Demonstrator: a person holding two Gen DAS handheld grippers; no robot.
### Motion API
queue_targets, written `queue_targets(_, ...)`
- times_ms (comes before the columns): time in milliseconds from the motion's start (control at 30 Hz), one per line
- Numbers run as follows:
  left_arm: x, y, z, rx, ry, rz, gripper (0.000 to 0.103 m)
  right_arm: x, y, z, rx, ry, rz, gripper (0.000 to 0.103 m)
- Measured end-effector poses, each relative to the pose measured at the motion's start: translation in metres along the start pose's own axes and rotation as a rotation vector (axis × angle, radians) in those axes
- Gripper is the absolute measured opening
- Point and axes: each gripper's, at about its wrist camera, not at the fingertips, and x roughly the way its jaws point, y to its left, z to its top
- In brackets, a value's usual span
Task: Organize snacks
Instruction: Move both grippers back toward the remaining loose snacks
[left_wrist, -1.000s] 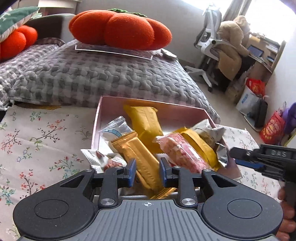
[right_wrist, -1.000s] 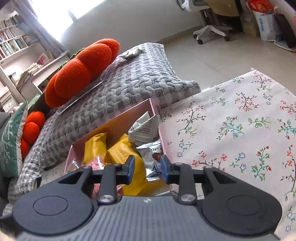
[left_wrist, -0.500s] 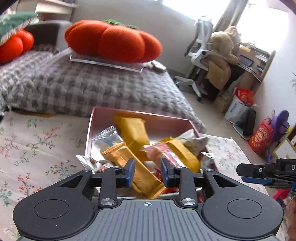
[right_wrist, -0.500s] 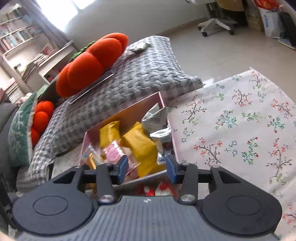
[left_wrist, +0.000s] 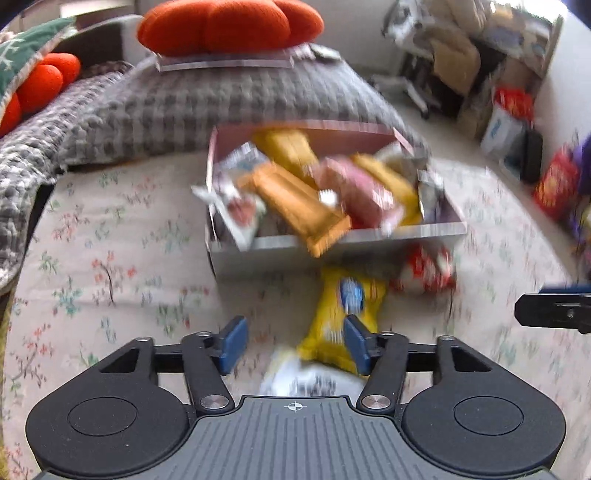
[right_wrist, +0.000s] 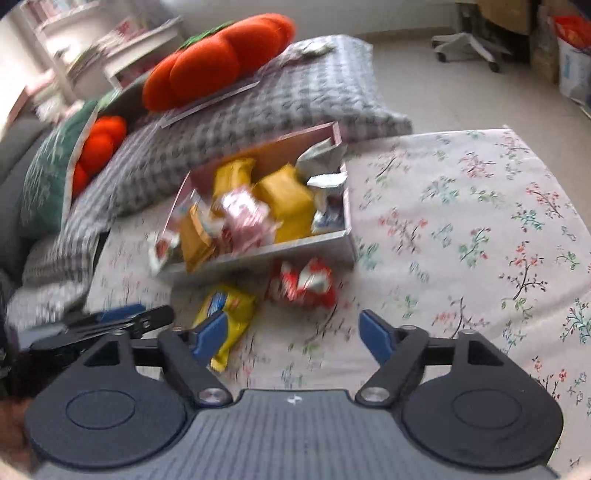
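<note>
Yellow packet (left_wrist: 341, 317) lies lengthwise toward the pink box (left_wrist: 369, 236), between the spread left gripper (left_wrist: 295, 343); right gripper (right_wrist: 291, 334) gapes.

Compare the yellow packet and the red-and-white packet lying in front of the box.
The yellow packet is long, yellow with a blue patch; the red-and-white packet is shorter and looks crumpled. The yellow packet lies nearer the cameras, by the left hand-held gripper; the red-and-white packet sits closer to the pink box. Both lie outside the box on the floral cloth, ungrasped.

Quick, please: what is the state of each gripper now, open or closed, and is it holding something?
Left gripper: open, holding nothing; yellow snack bag lies by its right finger.
Right gripper: open wide, holding nothing.
</note>
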Motion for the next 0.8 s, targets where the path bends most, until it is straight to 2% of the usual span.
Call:
queue_targets(100,0.001,-0.01,-0.013,0.048,0.033,-0.019,0.075,-0.001,0.016,-0.015,-0.154,0.022,-0.041,0.084)
queue_targets(167,-0.003,-0.016,-0.019,0.078,0.029,-0.009,0.082,-0.001,0.022,-0.023,-0.242,0.032,-0.045,0.088)
queue_targets(267,-0.009,-0.022,-0.028,0.117,0.023,0.009,0.088,0.005,0.02,-0.028,-0.283,0.072,-0.052,0.089)
queue_targets(467,-0.005,-0.022,-0.037,0.125,0.071,0.036,0.09,0.017,0.018,-0.045,-0.28,0.177,-0.047,0.088)
queue_targets(667,0.0,-0.026,-0.039,0.144,0.081,0.018,0.09,0.028,0.022,-0.055,-0.31,0.231,-0.062,0.088)
queue_targets(800,0.011,-0.03,-0.04,0.154,0.104,0.036,0.09,0.041,0.029,-0.061,-0.356,0.271,-0.09,0.087)
